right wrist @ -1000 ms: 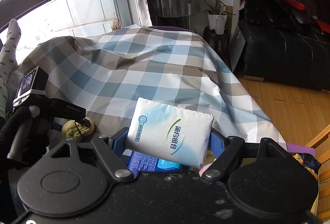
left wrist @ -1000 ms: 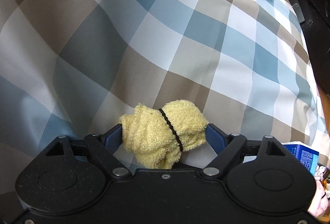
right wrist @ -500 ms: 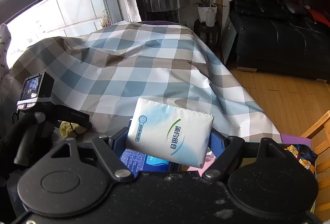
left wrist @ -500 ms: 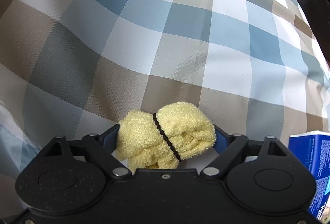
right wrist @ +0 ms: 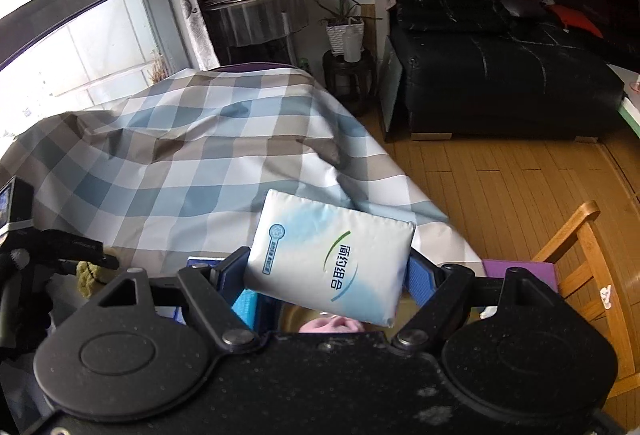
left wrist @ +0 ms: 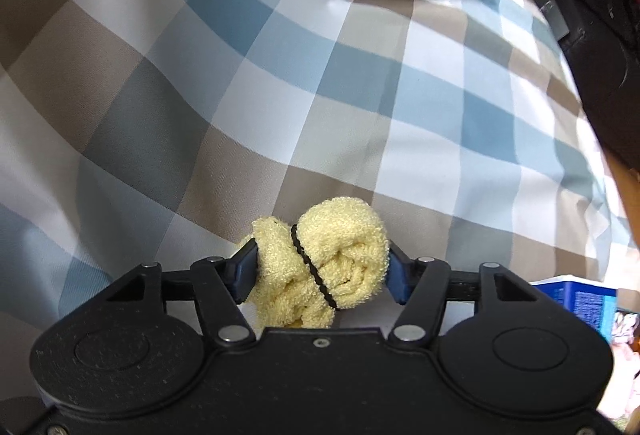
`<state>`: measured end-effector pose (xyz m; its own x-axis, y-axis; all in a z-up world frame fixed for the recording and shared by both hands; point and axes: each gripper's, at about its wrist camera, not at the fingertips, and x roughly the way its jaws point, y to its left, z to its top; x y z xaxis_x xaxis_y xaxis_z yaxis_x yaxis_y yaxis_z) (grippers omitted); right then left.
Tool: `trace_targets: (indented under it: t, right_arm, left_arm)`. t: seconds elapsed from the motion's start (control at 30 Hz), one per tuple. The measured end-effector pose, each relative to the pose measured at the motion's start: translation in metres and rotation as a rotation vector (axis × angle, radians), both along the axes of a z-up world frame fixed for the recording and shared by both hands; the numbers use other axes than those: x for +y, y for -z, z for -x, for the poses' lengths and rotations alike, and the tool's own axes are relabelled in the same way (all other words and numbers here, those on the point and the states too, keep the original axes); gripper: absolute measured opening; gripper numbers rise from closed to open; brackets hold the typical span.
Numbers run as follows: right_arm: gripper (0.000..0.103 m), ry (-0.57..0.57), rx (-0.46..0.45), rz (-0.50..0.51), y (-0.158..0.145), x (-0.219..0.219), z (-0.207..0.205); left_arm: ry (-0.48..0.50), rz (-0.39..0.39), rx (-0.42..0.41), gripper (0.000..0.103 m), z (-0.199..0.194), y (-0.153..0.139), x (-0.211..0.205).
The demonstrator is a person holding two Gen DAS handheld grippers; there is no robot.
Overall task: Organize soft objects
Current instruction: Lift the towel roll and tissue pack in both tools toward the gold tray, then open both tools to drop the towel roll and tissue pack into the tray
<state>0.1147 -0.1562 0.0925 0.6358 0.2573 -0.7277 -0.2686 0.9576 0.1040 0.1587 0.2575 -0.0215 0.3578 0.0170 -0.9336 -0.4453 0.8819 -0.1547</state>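
Left gripper (left wrist: 322, 267) closing on yellow towel roll (left wrist: 328, 267) above checked cloth (left wrist: 280, 83); right gripper (right wrist: 326, 269) clamping white tissue pack (right wrist: 332, 259); best squeezed gently, lifted level.

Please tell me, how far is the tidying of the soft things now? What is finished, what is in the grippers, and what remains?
Nothing looks put away yet. In hand: the left gripper has its jaws closing on the yellow towel roll, pads pressing its sides; the right gripper holds the white tissue pack above the checked cloth. Left to do: set both down in their place, which these views do not show.
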Motion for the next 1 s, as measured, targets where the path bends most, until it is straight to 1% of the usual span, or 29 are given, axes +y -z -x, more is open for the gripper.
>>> trace_targets:
  t: [0.07,0.13,0.23,0.27,0.3,0.4,0.47,0.6,0.67,0.77,0.87,1.0]
  right_arm:
    - [0.078,0.045,0.009,-0.007,-0.001,-0.019,-0.006]
    - [0.078,0.089,0.026,-0.017,0.000,-0.037,-0.012]
    - [0.078,0.151,0.060,-0.036,0.002,-0.062,-0.021]
    - [0.079,0.167,0.069,-0.044,0.003,-0.069,-0.023]
    - [0.078,0.180,0.077,-0.051,0.003,-0.075,-0.025]
    - [0.079,0.213,0.082,-0.062,0.001,-0.090,-0.027]
    - [0.079,0.225,0.076,-0.069,-0.002,-0.096,-0.026]
    - [0.079,0.237,0.065,-0.051,-0.003,-0.103,-0.025]
    - [0.079,0.239,0.067,-0.038,-0.002,-0.106,-0.024]
    - [0.079,0.232,0.080,-0.043,-0.001,-0.108,-0.023]
    - [0.079,0.226,0.074,-0.042,-0.003,-0.109,-0.023]
    - [0.079,0.226,0.073,-0.046,-0.004,-0.111,-0.021]
  left_arm:
    - [0.006,-0.007,-0.032,0.058,0.004,-0.012,-0.006]
    - [0.033,-0.040,-0.068,0.058,0.007,-0.027,-0.017]
    - [0.103,-0.113,-0.131,0.058,0.015,-0.052,-0.044]
    - [0.124,-0.128,-0.152,0.058,0.018,-0.060,-0.055]
    - [0.144,-0.125,-0.178,0.058,0.020,-0.069,-0.067]
    - [0.183,-0.048,-0.245,0.058,0.032,-0.079,-0.103]
    - [0.219,-0.009,-0.254,0.058,0.037,-0.079,-0.131]
    - [0.349,0.073,-0.224,0.058,0.045,-0.074,-0.195]
    - [0.422,0.099,-0.219,0.058,0.050,-0.075,-0.223]
    - [0.516,0.139,-0.208,0.058,0.054,-0.078,-0.259]
    - [0.569,0.184,-0.197,0.059,0.060,-0.077,-0.285]
    - [0.613,0.200,-0.155,0.059,0.067,-0.065,-0.312]
